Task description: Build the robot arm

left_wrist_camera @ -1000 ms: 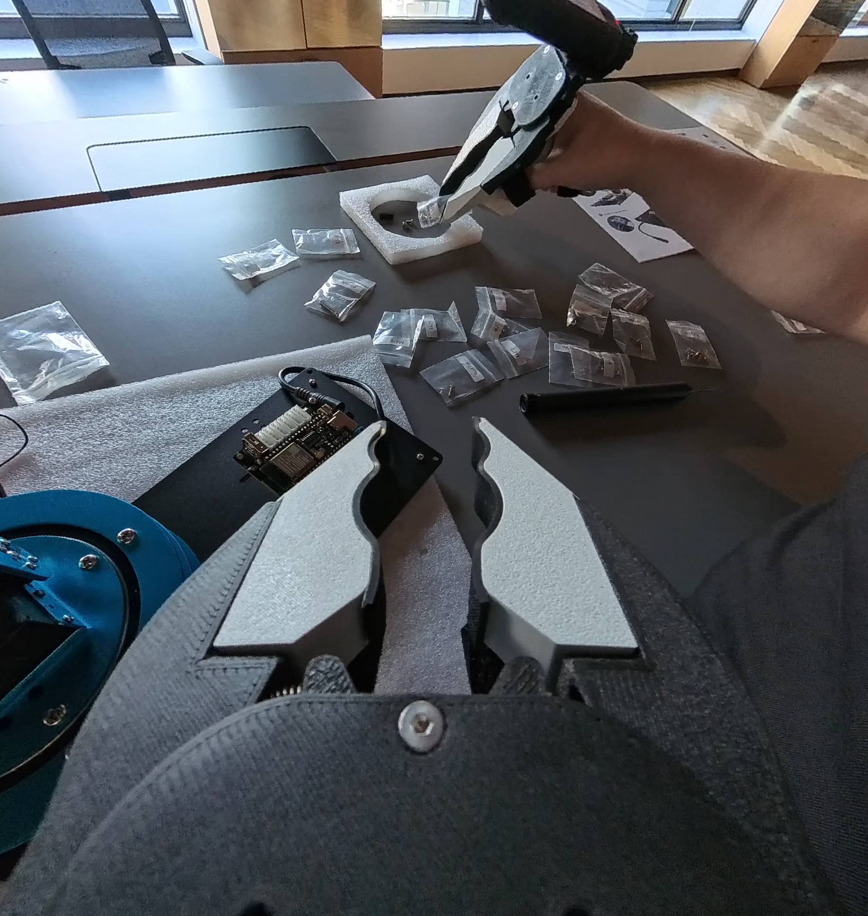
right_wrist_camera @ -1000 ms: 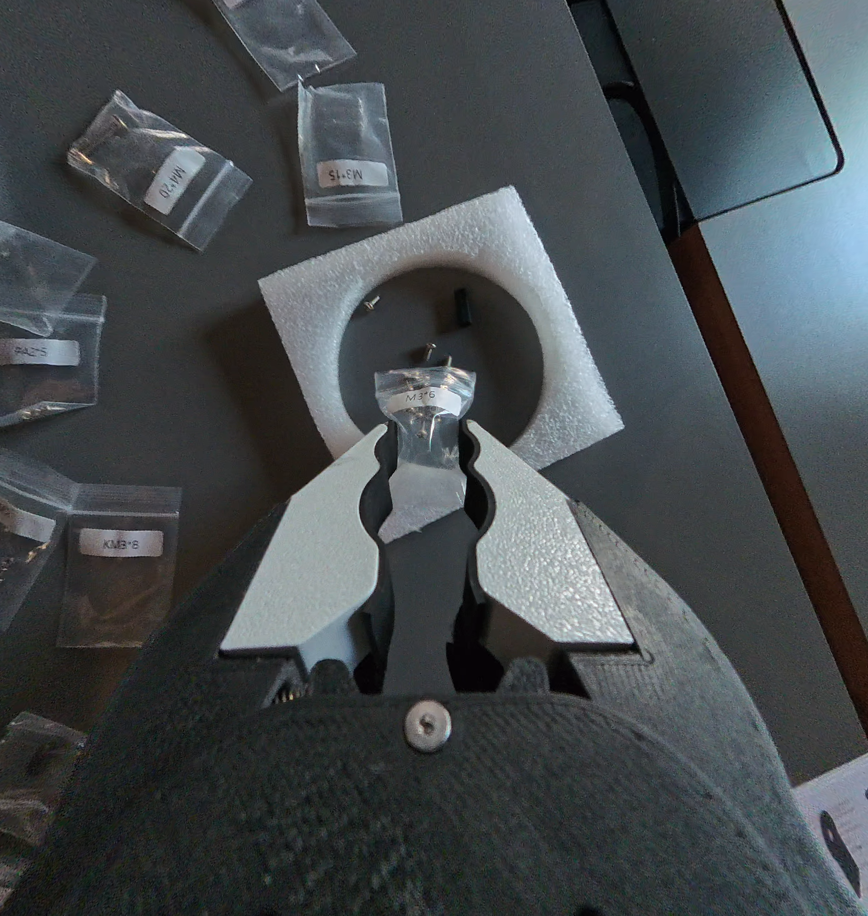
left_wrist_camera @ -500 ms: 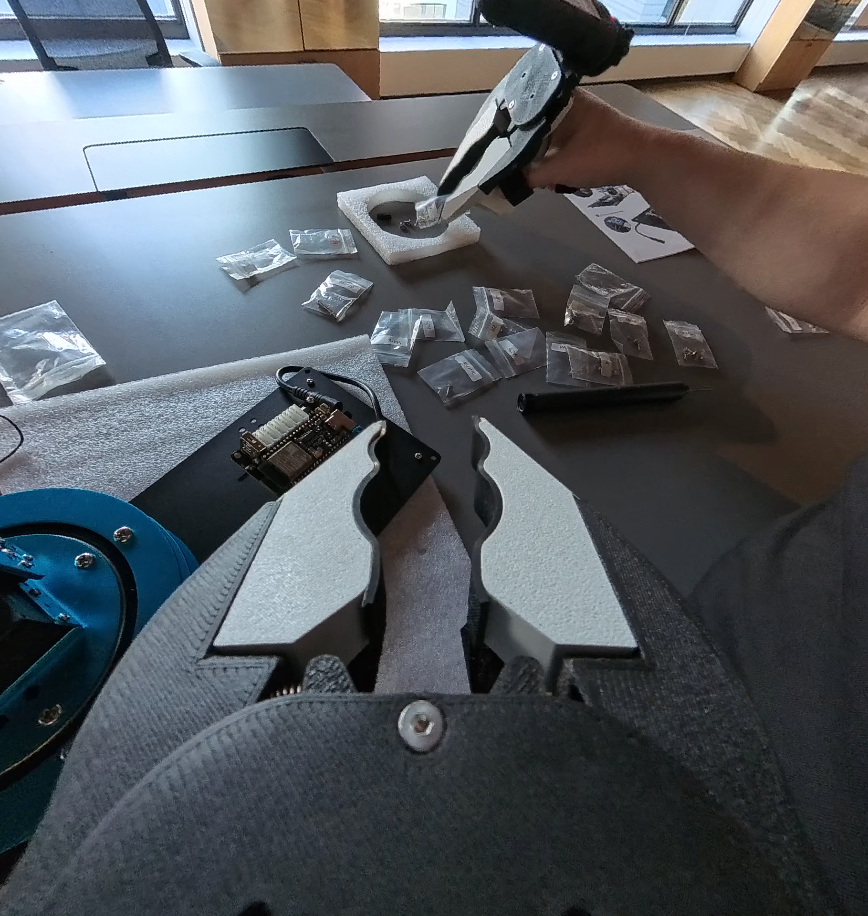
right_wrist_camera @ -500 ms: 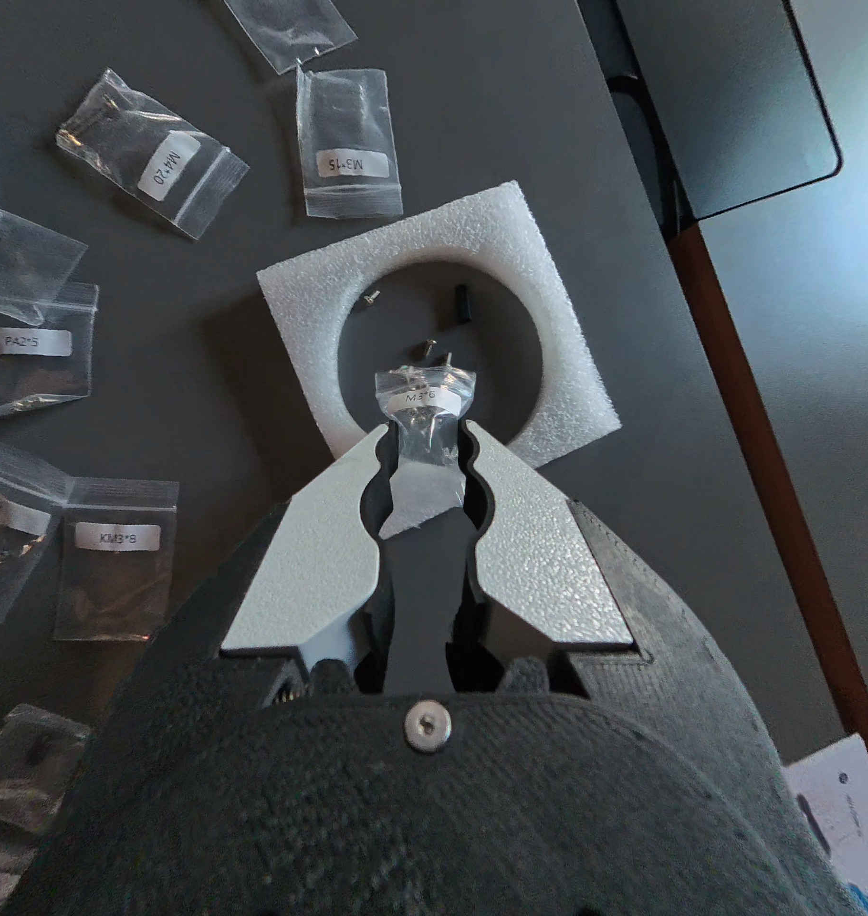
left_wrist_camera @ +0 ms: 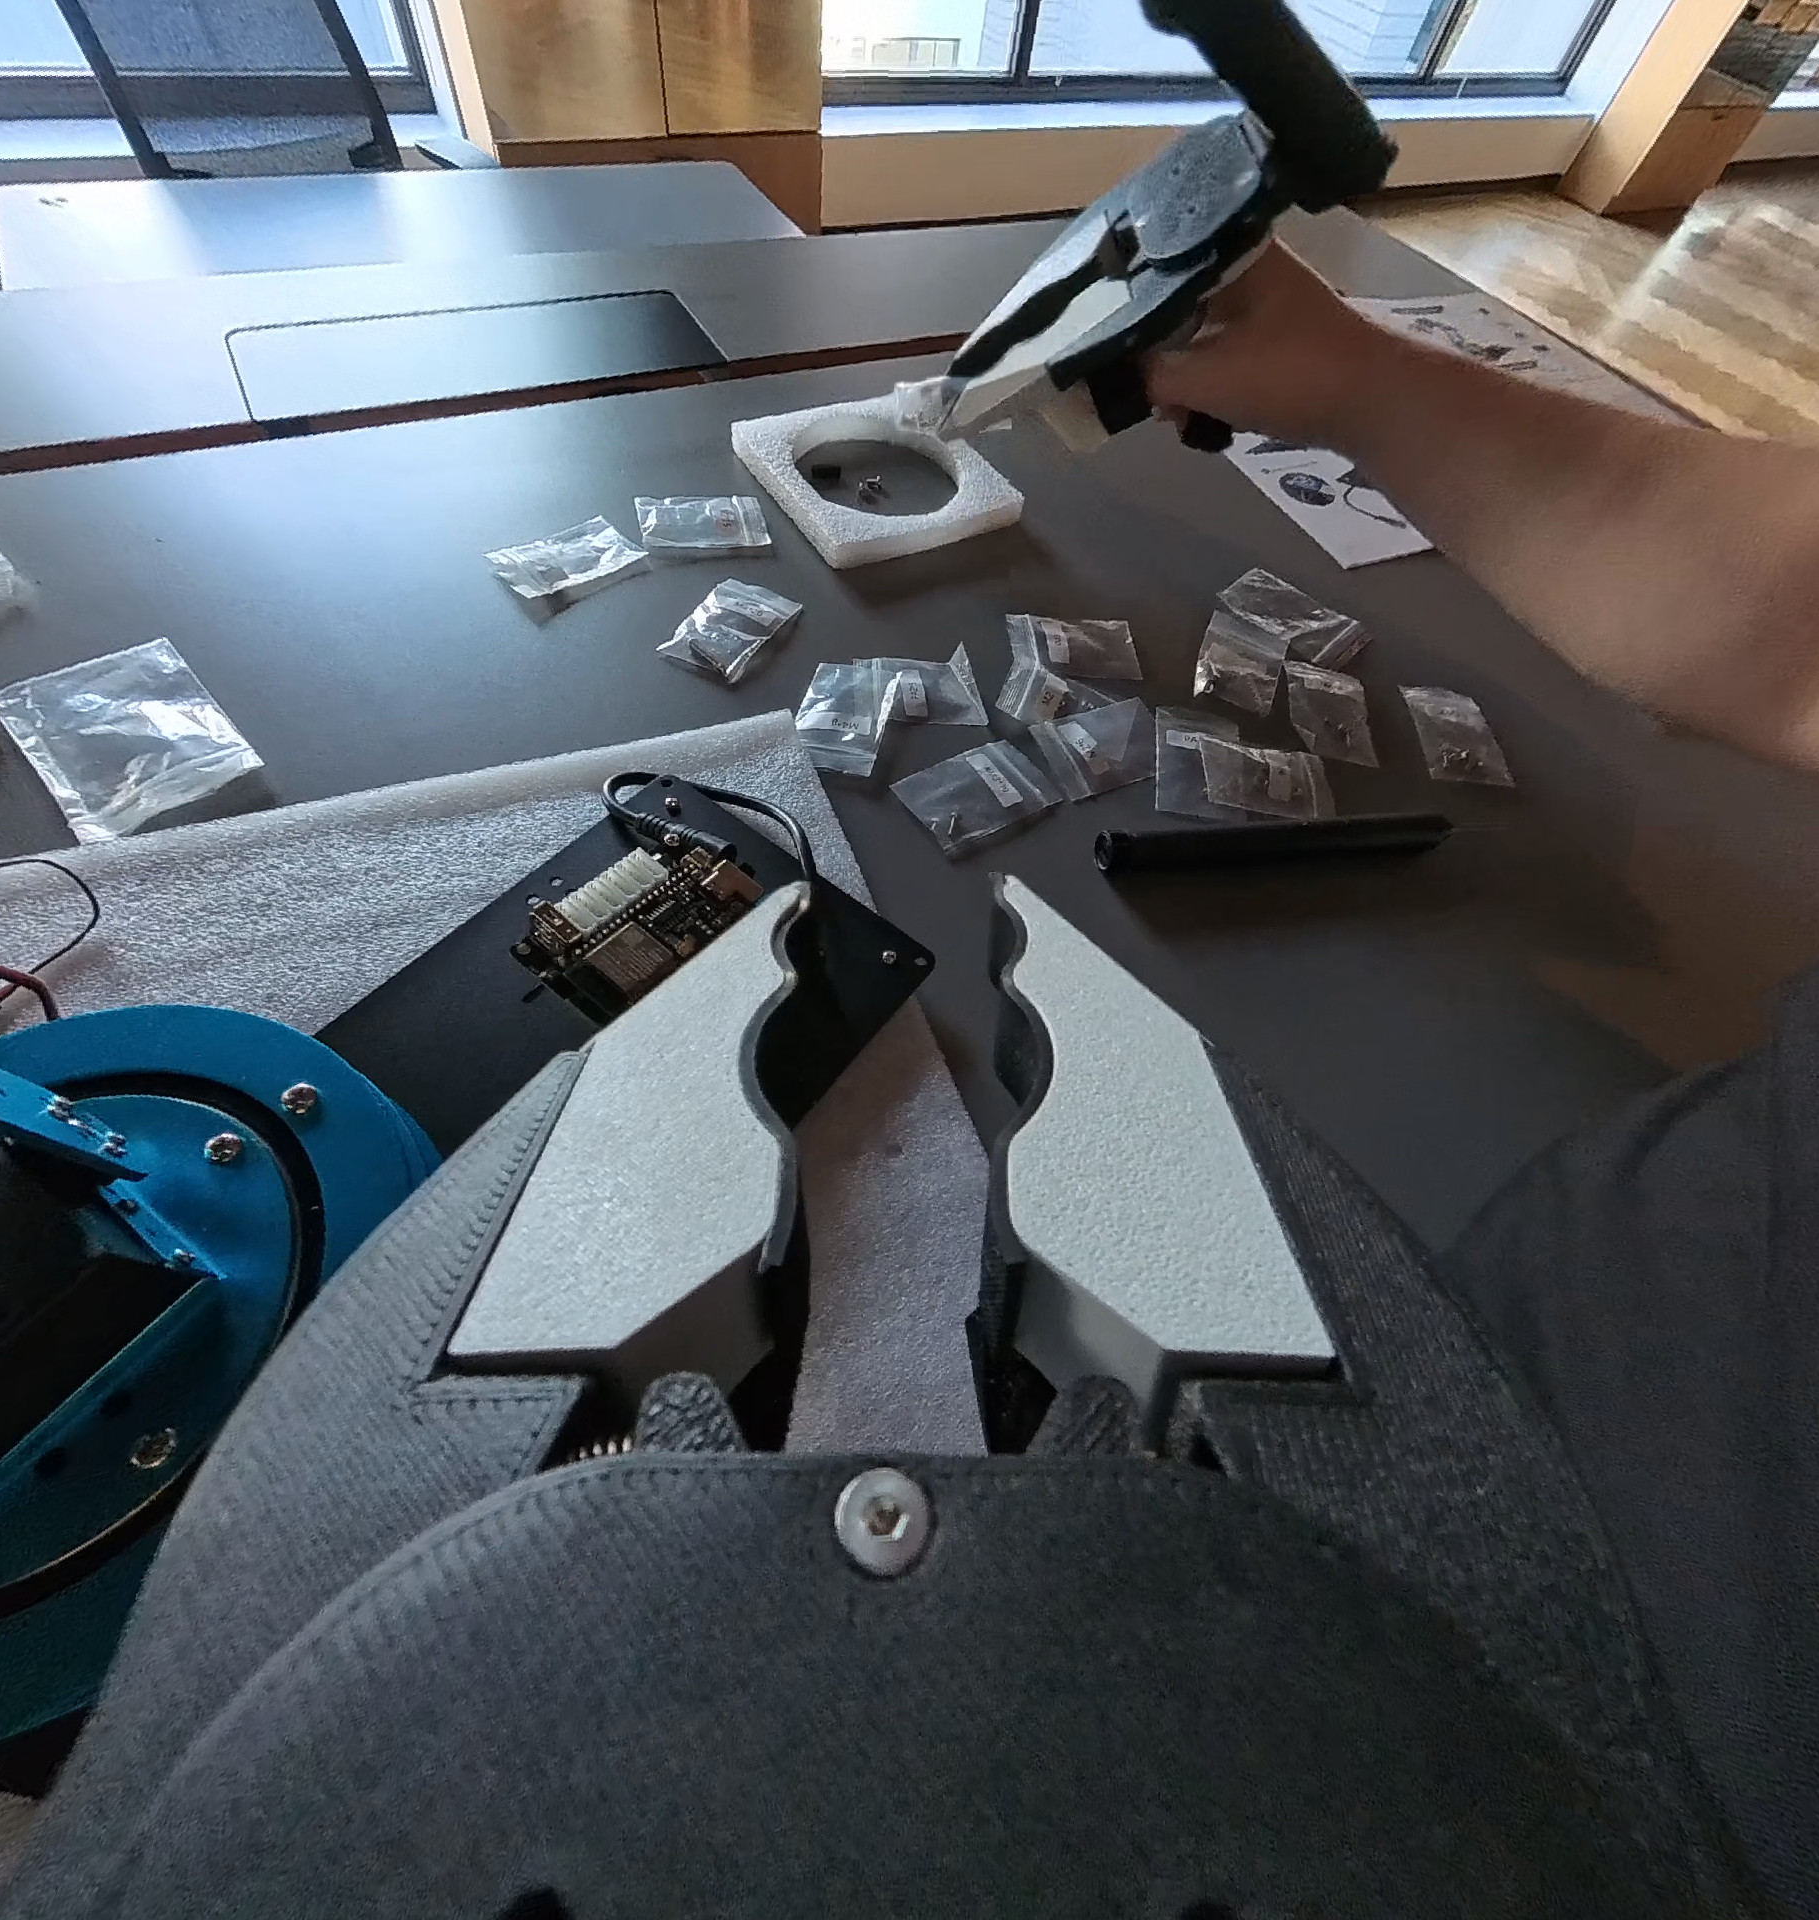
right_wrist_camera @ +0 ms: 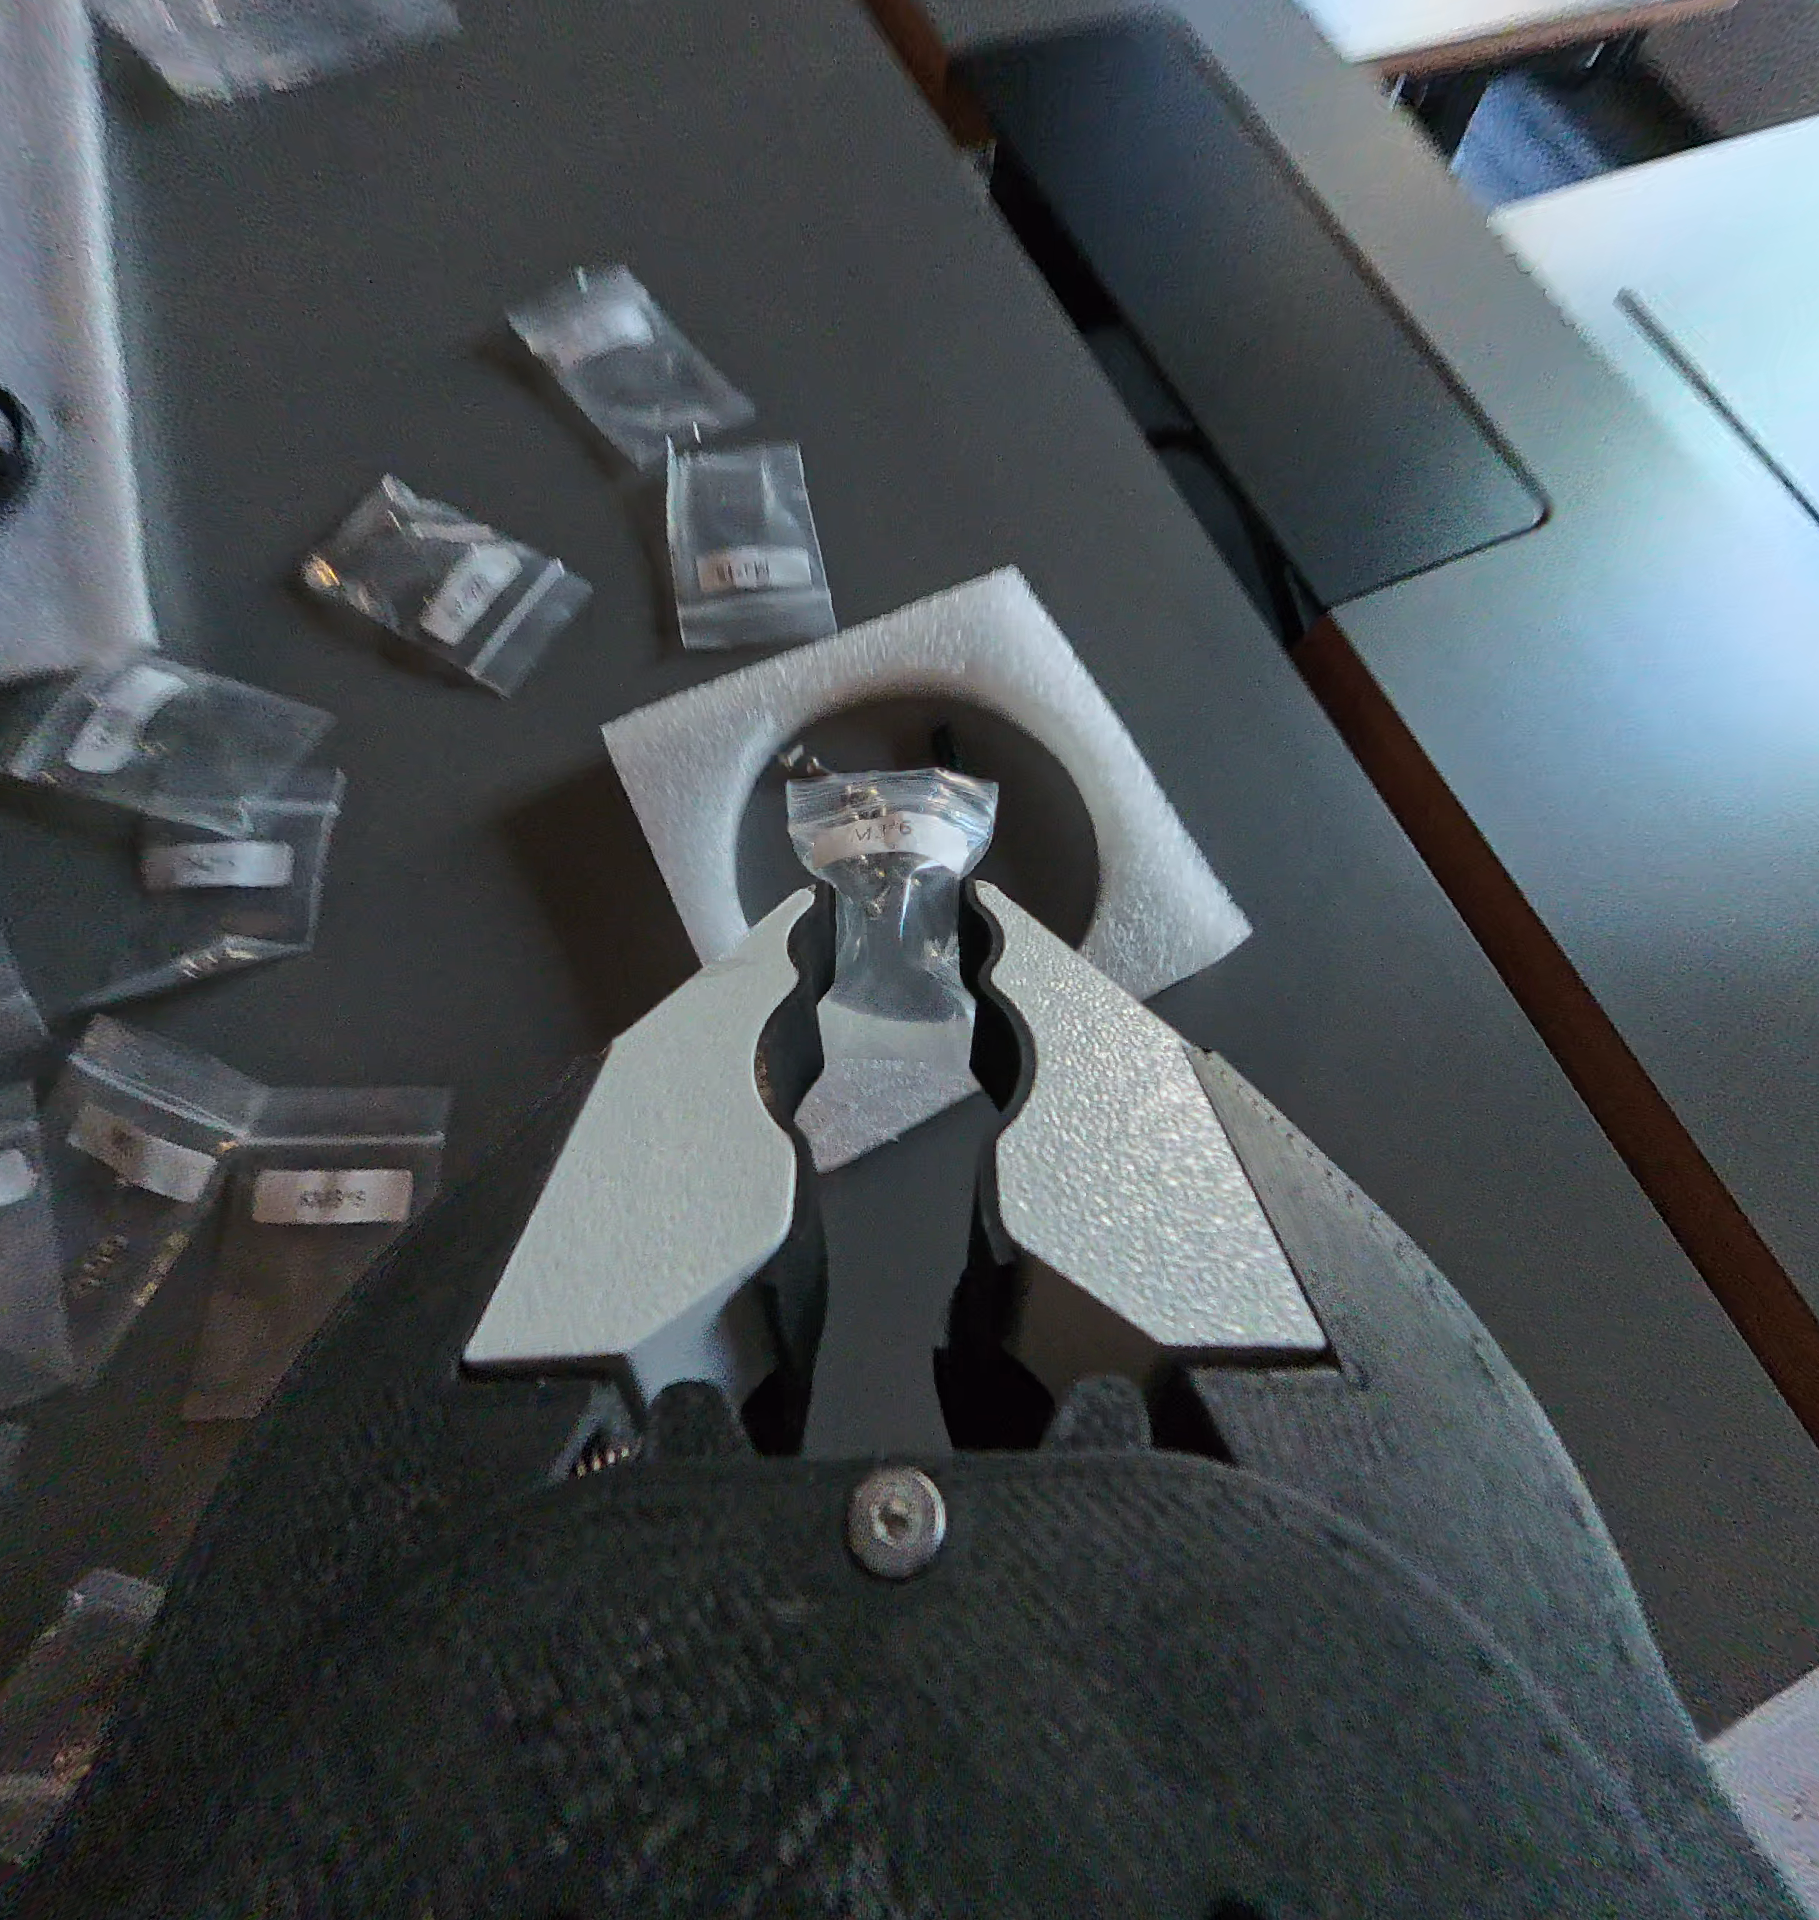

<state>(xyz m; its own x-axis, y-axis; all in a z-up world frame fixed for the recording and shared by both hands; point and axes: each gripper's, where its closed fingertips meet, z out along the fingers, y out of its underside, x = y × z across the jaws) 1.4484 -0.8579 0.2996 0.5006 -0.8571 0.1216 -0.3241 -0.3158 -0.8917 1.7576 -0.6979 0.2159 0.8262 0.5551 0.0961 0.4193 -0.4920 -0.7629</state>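
My right gripper point(right_wrist_camera: 892, 904) is shut on a small clear screw bag point(right_wrist_camera: 889, 868) and holds it above a white foam square with a round hole point(right_wrist_camera: 1123, 727). A few loose screws and a small black part lie inside the hole point(left_wrist_camera: 863, 483). The right gripper also shows in the left wrist view point(left_wrist_camera: 931, 400), over the far edge of the foam square point(left_wrist_camera: 946, 509). My left gripper point(left_wrist_camera: 900, 899) is open and empty, low over a grey foam sheet point(left_wrist_camera: 261, 894), beside a black plate with a circuit board point(left_wrist_camera: 635, 920).
Several clear screw bags point(left_wrist_camera: 1081, 717) lie scattered on the dark table point(left_wrist_camera: 1300, 987). A black screwdriver point(left_wrist_camera: 1269, 842) lies right of the left gripper. A blue round base point(left_wrist_camera: 209, 1143) sits at the left. A printed sheet point(left_wrist_camera: 1331, 499) lies at the far right. The grippers' ends are close to 35 centimetres from one another. The black screwdriver point(left_wrist_camera: 1269, 842) is about 20 centimetres from my left fingertips.
My right gripper has lifted and pulled back to the right with the bag, tilting; its view is now blurred and shows more of the table. The left gripper has barely moved.
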